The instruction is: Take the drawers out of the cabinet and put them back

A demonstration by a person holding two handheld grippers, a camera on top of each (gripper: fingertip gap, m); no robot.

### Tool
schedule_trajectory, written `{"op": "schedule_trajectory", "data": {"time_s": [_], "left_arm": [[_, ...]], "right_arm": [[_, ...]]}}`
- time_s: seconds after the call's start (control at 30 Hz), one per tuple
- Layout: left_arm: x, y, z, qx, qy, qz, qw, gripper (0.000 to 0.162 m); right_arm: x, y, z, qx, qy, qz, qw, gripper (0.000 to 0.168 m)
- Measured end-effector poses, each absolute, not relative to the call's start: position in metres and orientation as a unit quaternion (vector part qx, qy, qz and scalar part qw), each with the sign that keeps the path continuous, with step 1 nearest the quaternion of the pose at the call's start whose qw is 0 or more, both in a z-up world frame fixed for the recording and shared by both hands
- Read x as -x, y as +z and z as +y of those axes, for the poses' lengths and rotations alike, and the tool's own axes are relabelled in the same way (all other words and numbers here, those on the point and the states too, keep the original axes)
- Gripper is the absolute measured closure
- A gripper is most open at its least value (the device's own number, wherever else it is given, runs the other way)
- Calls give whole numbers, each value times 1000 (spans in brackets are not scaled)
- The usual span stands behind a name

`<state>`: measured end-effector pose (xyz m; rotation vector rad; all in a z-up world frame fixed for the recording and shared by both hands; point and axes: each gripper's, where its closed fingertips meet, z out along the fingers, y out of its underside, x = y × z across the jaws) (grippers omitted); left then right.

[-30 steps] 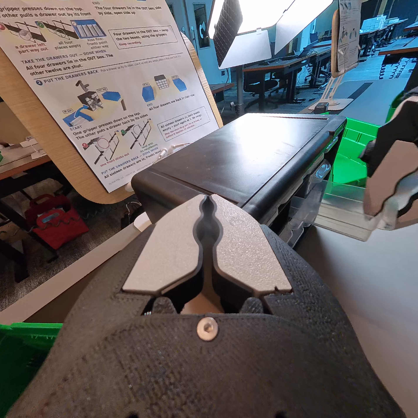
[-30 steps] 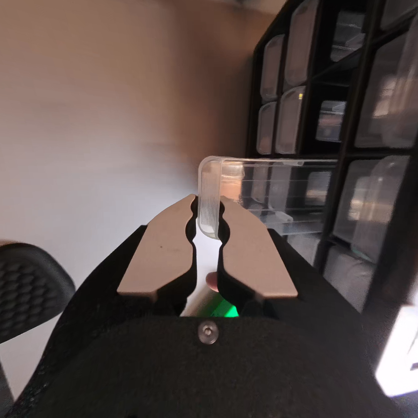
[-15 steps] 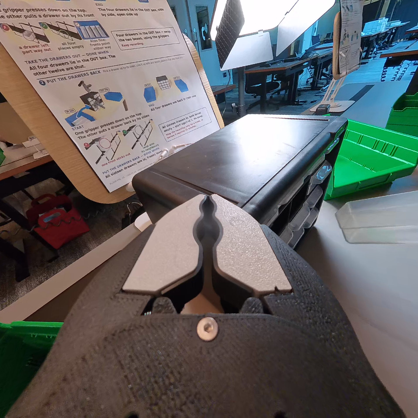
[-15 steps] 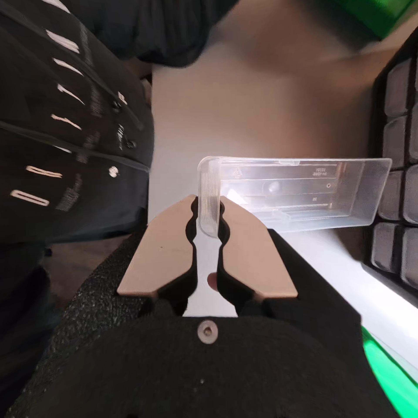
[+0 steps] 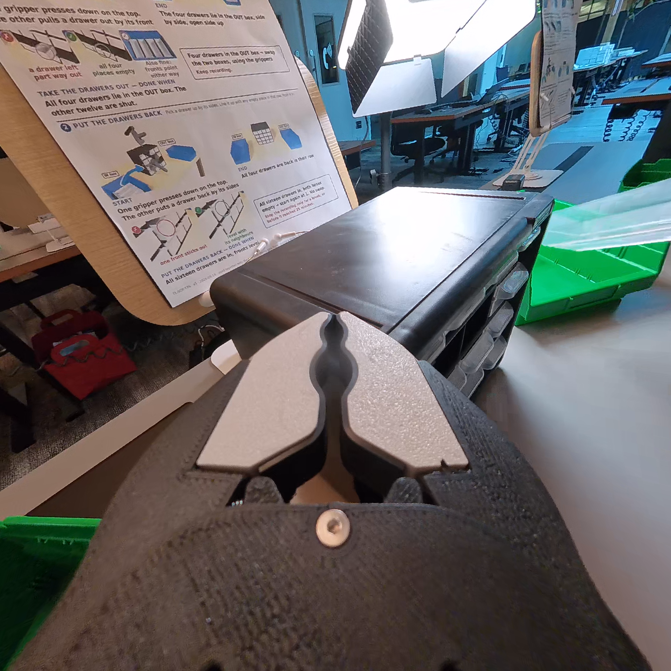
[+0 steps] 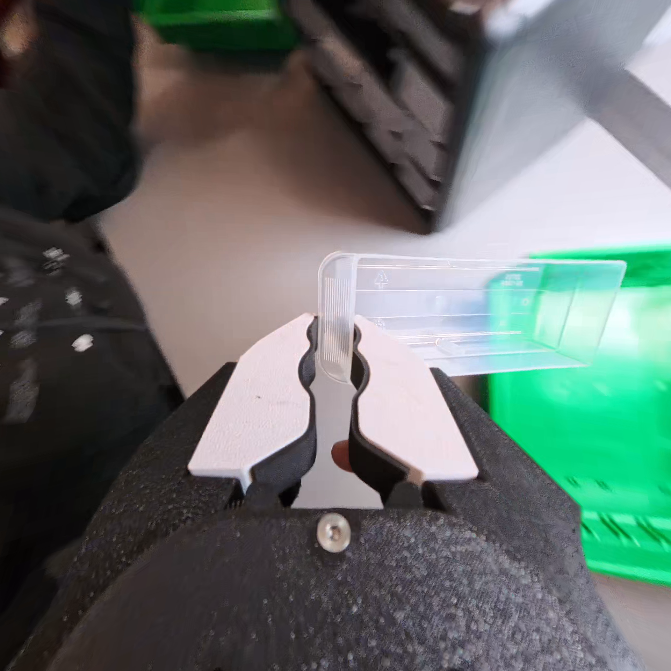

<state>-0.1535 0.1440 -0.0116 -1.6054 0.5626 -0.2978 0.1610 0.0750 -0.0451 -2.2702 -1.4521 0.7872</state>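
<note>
Pale bench point(image 5: 581, 417) — black cabinet point(image 5: 399, 254), left claw point(image 5: 332, 326) clenched empty beside it; right claw point(image 6: 334, 334) grasping clear drawer point(image 6: 472, 312) by its front, long axis rightward over green bin point(image 6: 581, 435).

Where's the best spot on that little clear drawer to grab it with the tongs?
Probably the ribbed pull tab on the clear drawer, taken from the front. It is a thin flat lip that sticks out, so the right tongs can close on its two faces, as they do now.
</note>
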Motion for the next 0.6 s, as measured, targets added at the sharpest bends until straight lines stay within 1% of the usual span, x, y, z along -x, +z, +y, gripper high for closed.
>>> {"op": "schedule_trajectory", "data": {"time_s": [0.1,0.33,0.43,0.6], "left_arm": [[154,-12,144,707,-126,248,650,162],[153,-12,143,706,-128,251,649,162],[153,-12,144,705,-131,252,650,162],[153,-12,144,703,-139,254,649,162]], "right_arm": [[-185,-75,125,861,223,-424,171,154],[-204,-147,201,936,180,-269,136,154],[-203,-167,223,949,160,-237,131,153],[-215,-189,249,962,74,-240,110,149]]}}
